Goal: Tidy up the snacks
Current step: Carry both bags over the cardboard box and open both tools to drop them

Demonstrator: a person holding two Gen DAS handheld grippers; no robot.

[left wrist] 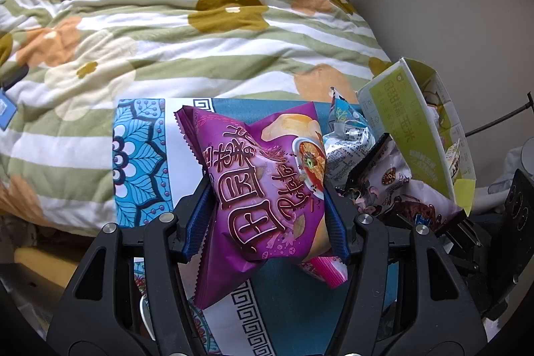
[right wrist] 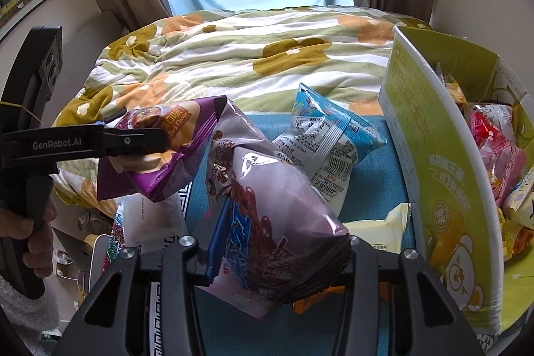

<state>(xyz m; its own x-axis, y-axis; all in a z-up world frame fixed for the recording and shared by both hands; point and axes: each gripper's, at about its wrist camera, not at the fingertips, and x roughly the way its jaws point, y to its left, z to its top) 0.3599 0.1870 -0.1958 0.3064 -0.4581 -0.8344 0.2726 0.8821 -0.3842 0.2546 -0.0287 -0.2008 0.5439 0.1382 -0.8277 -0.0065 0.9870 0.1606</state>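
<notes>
Over on the left, left gripper (left wrist: 268, 216) pinching the purple chip bag (left wrist: 267, 189) across its puffed middle, blue pads (left wrist: 335, 222) dug in on both sides, bag held clear above the patterned mat (left wrist: 140, 155). Risk here: slick air-filled foil, squeezed at the belly, could squirt out of the pads or burst if pressed harder. Centre now, right gripper (right wrist: 277, 242) pressed in on the pale lilac chocolate snack bag (right wrist: 280, 222), jaws narrowed hard onto its crinkled lower half, top end flopping toward the purple bag (right wrist: 160, 152). Two bags close together in the air, so a swing either way could knock one loose. Behind, blue-and-white packet (right wrist: 327, 149) and cream packet (right wrist: 377, 232) lying loose on the blue cloth (right wrist: 370, 199), waiting. Far right, green cardboard box (right wrist: 444, 189) standing open, red and yellow packets already inside. Tall near wall, though: a low approach could catch a dangling bag corner and tip the box or drag the bag free.
</notes>
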